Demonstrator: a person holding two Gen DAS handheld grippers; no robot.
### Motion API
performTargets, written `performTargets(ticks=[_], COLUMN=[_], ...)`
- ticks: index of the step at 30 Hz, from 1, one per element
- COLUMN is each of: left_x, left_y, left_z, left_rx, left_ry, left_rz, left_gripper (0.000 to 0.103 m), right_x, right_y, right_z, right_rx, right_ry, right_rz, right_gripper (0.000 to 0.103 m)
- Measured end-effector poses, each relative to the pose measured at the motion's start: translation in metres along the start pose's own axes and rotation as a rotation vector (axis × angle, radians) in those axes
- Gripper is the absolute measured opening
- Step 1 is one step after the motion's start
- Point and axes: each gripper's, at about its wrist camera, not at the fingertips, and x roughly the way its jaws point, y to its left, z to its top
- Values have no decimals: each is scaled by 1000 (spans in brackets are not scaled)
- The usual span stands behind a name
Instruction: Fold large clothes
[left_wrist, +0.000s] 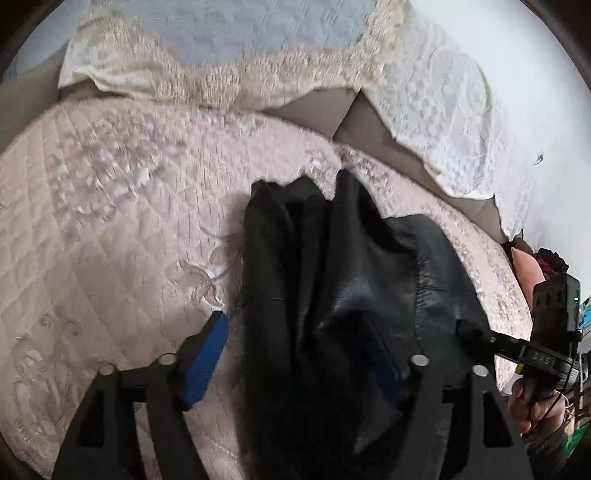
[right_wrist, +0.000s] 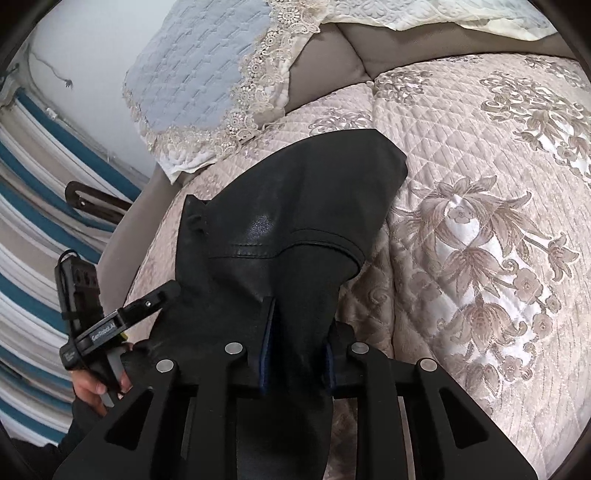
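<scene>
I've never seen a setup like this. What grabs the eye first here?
The black leather-looking garment dominates, draped down the middle of a quilted pink floral bedspread. Both grippers hold it: the right gripper has its jaws closed on a fold, and the left gripper straddles it with wide jaws. A lace-edged blue pillow lies behind.

Open quilt (left_wrist: 110, 221) left of the jacket (left_wrist: 332, 277); far side blocked by lace pillows (left_wrist: 221, 55), right side crowded by the other gripper (left_wrist: 476, 334).
</scene>
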Motion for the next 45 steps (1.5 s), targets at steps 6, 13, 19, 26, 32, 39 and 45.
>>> performTargets(ticks=[6,13,19,26,32,39,45], left_x=[20,13,-24,-41,-25,32,-19], left_y=[6,-10,-25,3,46,108,105], left_z=[-5,-6,8,56,99,87,71], left_rx=[-38,-11,50,73,70,-33,-39], left_ry=[61,38,-48,-129,-149,-47,-140], left_rz=[-89,-98,-114,-86,-37,17,52], left_gripper=[72,30,21,21,22,38,35], right_x=[2,10,-9,13,66,132,86], right_y=[-10,-23,7,41,58,32,50], right_z=[-4,-7,2,41,78,78,65], right_rx=[13,51,-6,-71,-112,-49,-136], right_ry=[10,35,-25,-61,-54,17,-56], right_rz=[7,5,18,68,87,21,-30], right_gripper=[26,27,19,19,19,38,39])
